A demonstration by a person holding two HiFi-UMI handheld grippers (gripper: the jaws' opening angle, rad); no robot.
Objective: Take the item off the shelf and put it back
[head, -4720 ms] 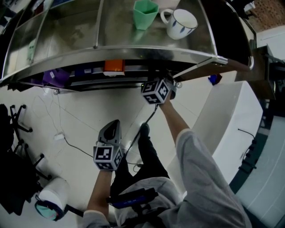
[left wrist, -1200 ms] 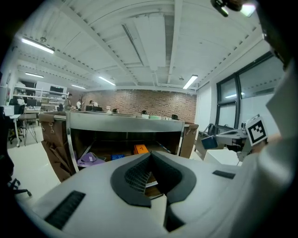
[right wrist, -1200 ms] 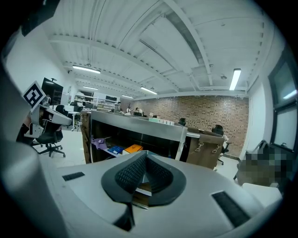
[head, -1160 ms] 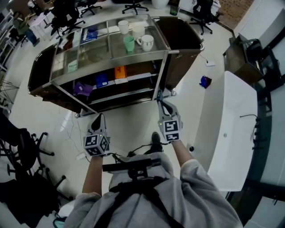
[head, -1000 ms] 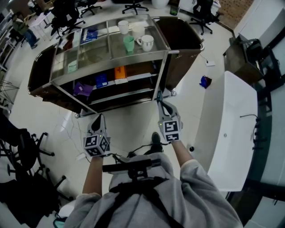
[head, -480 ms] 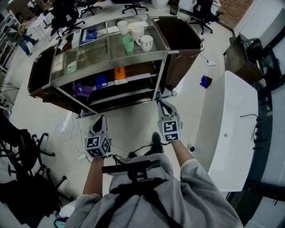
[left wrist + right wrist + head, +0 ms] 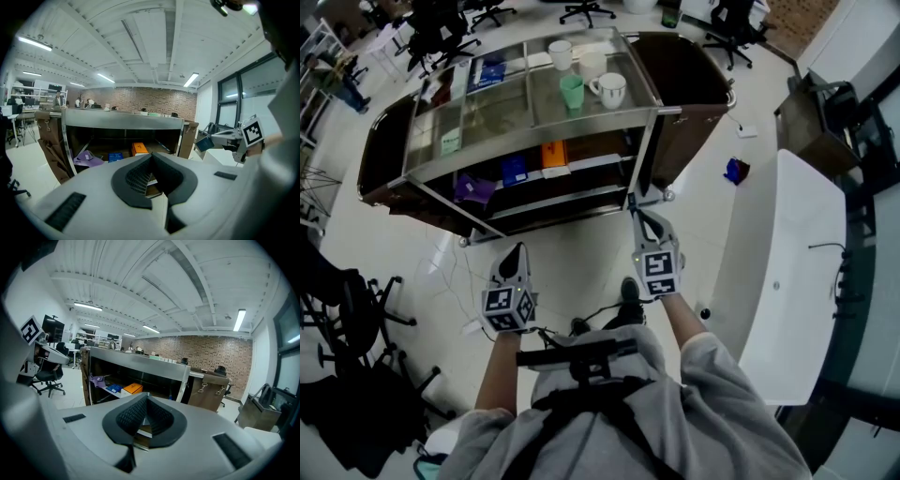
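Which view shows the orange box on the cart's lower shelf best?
The left gripper view: the orange box faces the camera, unobstructed. The right gripper view shows it at an angle, and the head view shows it small, from above.

The box [image 7: 551, 154] is orange, the packet [image 7: 514, 170] blue, the cup [image 7: 572, 92] green, the pouch [image 7: 472, 188] seemingly purple.

Orange box [image 7: 552, 153] lies flat on the steel cart's lower shelf [image 7: 602, 174], about mid-width, tucked under the top deck. Rectangular, orange top, paler near face. A blue box [image 7: 515, 169] sits just beside it on the left.
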